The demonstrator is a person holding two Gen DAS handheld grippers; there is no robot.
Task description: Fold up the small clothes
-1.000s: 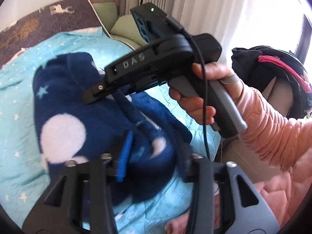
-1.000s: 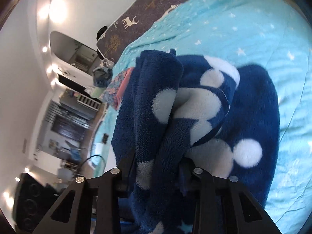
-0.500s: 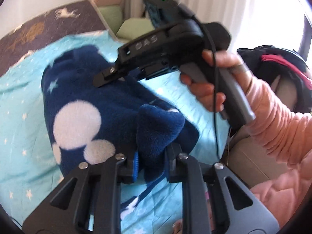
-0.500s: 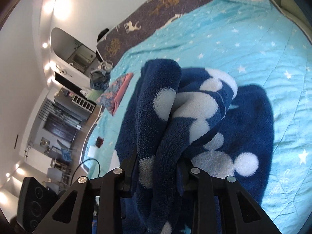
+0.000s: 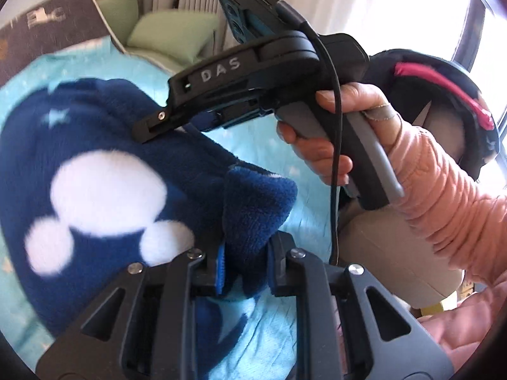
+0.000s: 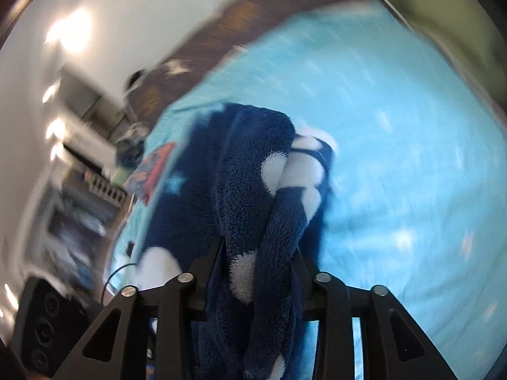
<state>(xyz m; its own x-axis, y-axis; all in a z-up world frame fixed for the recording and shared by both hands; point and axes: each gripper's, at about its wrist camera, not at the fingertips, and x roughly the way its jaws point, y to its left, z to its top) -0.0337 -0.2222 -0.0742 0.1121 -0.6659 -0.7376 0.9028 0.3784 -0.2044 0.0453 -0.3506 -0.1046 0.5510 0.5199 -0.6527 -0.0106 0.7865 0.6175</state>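
A navy fleece garment (image 5: 104,164) with white round blotches lies bunched on a turquoise star-print bedspread (image 5: 263,136). My left gripper (image 5: 245,262) is shut on a thick fold of it at the near edge. My right gripper (image 6: 256,269) is shut on another bunched fold, and the garment (image 6: 250,190) hangs lifted from it over the bedspread (image 6: 396,164). In the left wrist view the right gripper's body (image 5: 253,72) is held by a hand in a pink sleeve, its tips buried in the fleece.
Green pillows (image 5: 168,36) and a brown deer-print blanket (image 5: 47,28) lie at the bed's far end by curtains. A black bag with pink trim (image 5: 443,95) sits right of the bed. Folded colourful clothes (image 6: 152,171) lie at the bed's left edge.
My left gripper closed on a fold of the fleece and has lifted it. My right gripper, still holding its fold, swings fast, blurring its view; the garment is raised higher off the bedspread.
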